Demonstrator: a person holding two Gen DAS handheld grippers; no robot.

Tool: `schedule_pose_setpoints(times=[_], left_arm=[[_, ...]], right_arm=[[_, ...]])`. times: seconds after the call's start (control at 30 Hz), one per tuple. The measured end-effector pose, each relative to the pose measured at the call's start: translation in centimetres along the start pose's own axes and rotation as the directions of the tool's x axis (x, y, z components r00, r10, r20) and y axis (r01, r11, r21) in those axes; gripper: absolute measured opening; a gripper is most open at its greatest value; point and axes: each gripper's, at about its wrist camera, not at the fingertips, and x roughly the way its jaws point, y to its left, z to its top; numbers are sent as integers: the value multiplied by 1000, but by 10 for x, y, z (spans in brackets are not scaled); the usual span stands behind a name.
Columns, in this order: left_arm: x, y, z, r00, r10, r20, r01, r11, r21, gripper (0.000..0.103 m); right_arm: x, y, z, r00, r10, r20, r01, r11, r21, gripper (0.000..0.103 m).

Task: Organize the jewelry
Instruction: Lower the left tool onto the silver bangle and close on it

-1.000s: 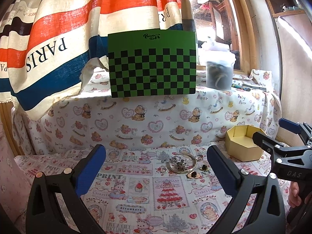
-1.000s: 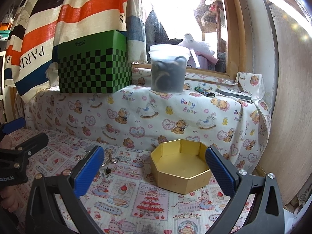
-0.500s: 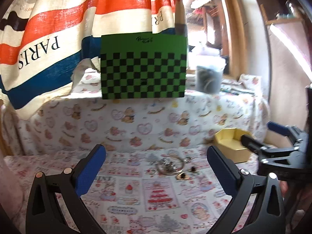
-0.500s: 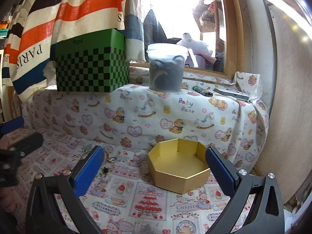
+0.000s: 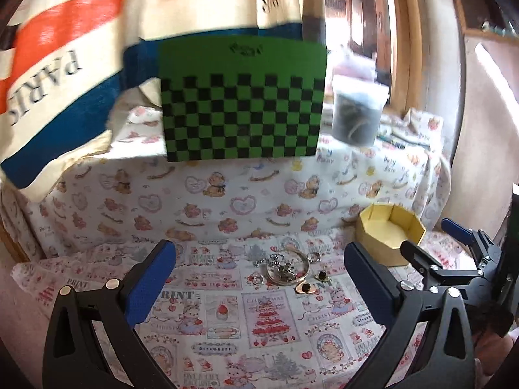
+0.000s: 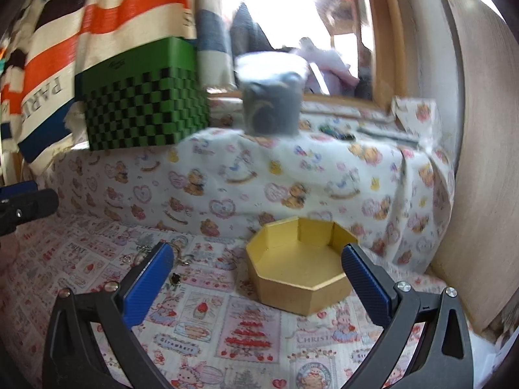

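Approach stage: both the left gripper [image 5: 259, 278] and right gripper [image 6: 256, 274] gape empty; next, pinch jewelry [image 5: 288, 269] for the box [image 6: 300, 272].

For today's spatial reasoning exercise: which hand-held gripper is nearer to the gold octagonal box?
Right. The right hand-held gripper hovers open directly in front of the gold octagonal box, which sits between its fingers in view. The left hand-held gripper faces the jewelry pile, box off to its right.
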Motion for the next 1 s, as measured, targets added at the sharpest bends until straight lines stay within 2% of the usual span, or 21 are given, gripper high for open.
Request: schedule_pose_setpoints(times=[0.03,0.07,0.1,0.2,0.33,0.47,0.53,0.6,0.67,0.77,0.83,0.93,1.0], left_arm=[[7,-3,5,999,1,-34,0,1000,5,99],[11,-4,7,999,-5,-50,5,1000,2,89],[16,-5,11,998,-17,-67,17,1000,-10,84],[35,-8,16,987,-29,-160,22,999,-45,83],[71,-17,13,941,-42,-336,25,998,-55,83],[98,-27,5,898,-51,-438,28,998,-59,83],[108,-30,2,889,-47,-456,28,998,-49,80],[120,-34,-1,869,-56,-492,45,998,-35,63],[130,-35,-6,857,-49,-513,31,999,-43,56],[143,-34,-11,846,-70,-528,33,996,-79,56],[149,-35,-13,848,-64,-526,24,996,-84,56],[157,-40,-17,849,-12,-529,-11,999,-40,58],[166,-46,-21,841,19,-540,-31,999,-14,61]], right_arm=[[3,-7,0,1000,10,-23,-9,999,32,103],[6,-12,-1,999,19,-43,-16,998,59,103],[7,-15,-1,998,25,-56,-20,997,75,103],[16,-23,-3,992,72,-108,-59,991,120,103],[19,-25,-4,987,94,-127,-78,988,130,103],[17,-25,-5,989,78,-128,-61,990,131,103],[17,-24,-4,991,43,-124,-27,992,122,103],[17,-25,-3,992,17,-124,-2,993,120,103],[17,-28,-3,993,4,-122,12,991,130,103],[16,-30,-1,993,-19,-113,33,991,128,103],[15,-28,0,994,-28,-106,40,993,115,103],[15,-25,0,995,-29,-100,39,995,97,103],[13,-23,0,995,-31,-96,39,996,86,103]])
